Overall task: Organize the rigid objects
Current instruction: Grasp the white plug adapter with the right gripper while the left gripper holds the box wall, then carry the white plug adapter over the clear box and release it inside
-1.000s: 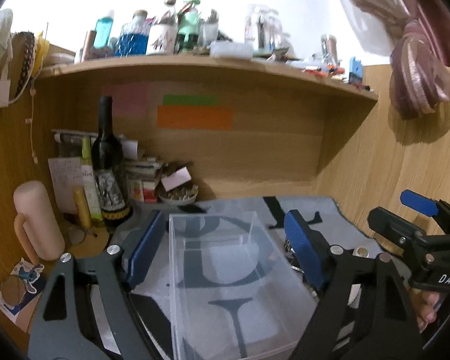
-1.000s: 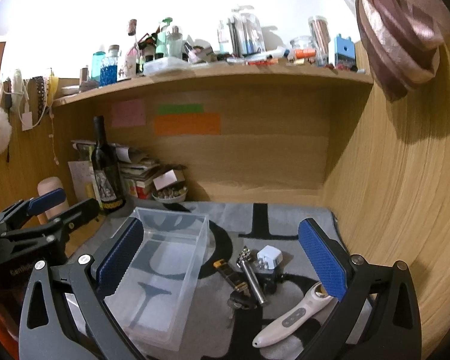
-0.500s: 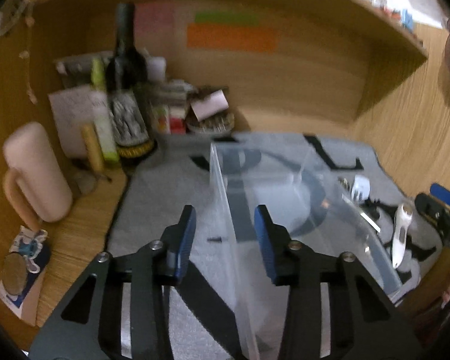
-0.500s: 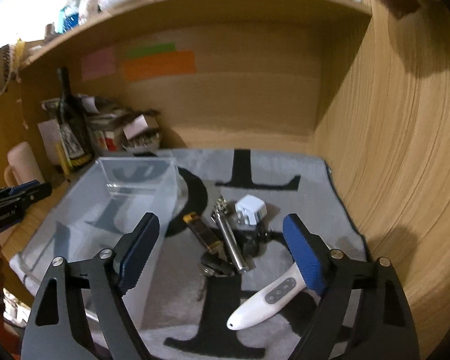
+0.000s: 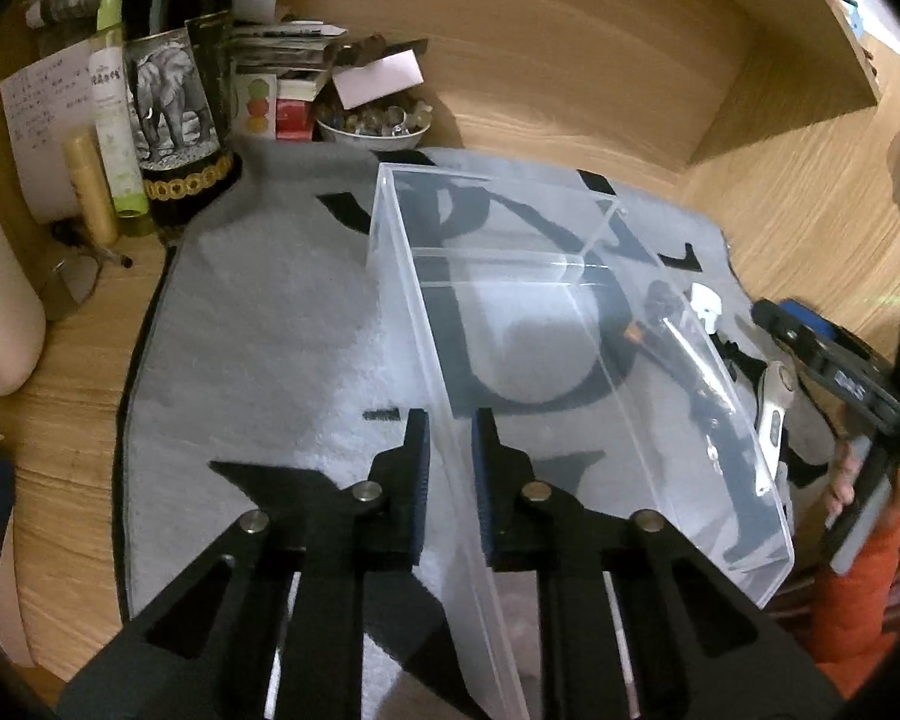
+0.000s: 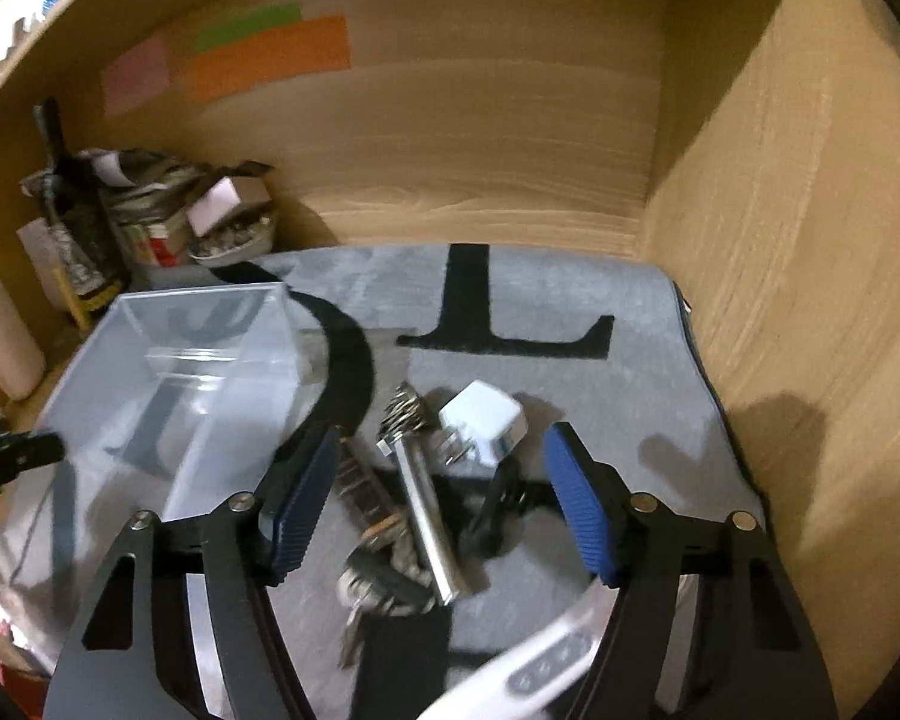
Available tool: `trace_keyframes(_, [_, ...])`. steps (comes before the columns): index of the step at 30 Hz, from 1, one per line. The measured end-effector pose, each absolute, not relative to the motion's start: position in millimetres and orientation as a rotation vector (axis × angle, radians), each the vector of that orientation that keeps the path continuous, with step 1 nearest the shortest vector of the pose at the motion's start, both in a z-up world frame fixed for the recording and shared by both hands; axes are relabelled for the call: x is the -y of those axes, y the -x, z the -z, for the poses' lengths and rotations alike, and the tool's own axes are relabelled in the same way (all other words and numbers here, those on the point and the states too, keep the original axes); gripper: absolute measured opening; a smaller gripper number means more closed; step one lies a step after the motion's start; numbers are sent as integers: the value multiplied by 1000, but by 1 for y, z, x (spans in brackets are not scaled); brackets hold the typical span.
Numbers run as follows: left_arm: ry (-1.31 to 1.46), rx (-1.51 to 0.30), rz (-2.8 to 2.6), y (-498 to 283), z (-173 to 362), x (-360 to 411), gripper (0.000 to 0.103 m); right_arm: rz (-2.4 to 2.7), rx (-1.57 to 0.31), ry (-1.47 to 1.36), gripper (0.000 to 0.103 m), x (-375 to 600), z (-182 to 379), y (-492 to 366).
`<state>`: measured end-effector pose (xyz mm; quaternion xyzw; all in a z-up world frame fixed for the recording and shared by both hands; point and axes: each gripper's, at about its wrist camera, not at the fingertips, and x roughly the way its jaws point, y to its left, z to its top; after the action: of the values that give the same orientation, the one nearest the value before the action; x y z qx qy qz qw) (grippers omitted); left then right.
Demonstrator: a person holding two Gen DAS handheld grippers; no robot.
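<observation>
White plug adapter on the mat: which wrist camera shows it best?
The right wrist view: the white plug adapter lies whole and near, between the open fingers, beside the metal cylinder. In the left wrist view it is small, behind the clear box.

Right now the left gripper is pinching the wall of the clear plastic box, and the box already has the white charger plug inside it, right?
Not quite. The right wrist view shows the white charger plug lying on the grey mat beside the clear plastic box, which is empty. The left gripper does pinch its wall.

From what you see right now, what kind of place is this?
Probably a home desk nook: light wooden walls, a dark wine bottle with an elephant label beside stacked papers, and a grey letter-printed mat.
</observation>
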<state>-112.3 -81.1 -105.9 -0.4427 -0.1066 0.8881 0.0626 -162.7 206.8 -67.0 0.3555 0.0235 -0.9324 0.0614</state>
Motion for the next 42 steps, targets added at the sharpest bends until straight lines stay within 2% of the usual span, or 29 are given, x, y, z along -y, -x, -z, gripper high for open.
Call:
trace_keyframes(8, [1341, 299, -2711, 112, 104, 79, 13, 2752, -123, -1286, 59, -213, 93, 216])
trace_keyframes(11, [1330, 288, -2727, 112, 105, 78, 13, 2719, -102, -1374, 58, -217, 107, 231])
trace_keyframes(13, [1325, 275, -2738, 113, 105, 77, 13, 2698, -97, -1411, 56, -218, 114, 238])
trace_keyframes(15, [1323, 263, -2747, 113, 105, 76, 13, 2678, -94, -1440, 46, -219, 120, 243])
trace_keyframes(16, [1322, 264, -2749, 113, 105, 76, 13, 2669, -85, -1443, 46, -219, 121, 244])
trace_keyframes(22, [1316, 287, -2749, 114, 106, 79, 12, 2691, -74, -1398, 46, -218, 117, 238])
trace_keyframes(34, [1285, 240, -2786, 112, 106, 76, 13, 2720, -109, -1120, 46, -197, 56, 200])
trace_keyframes(42, [1288, 227, -2784, 114, 107, 76, 13, 2653, -152, -1006, 46, -160, 36, 184])
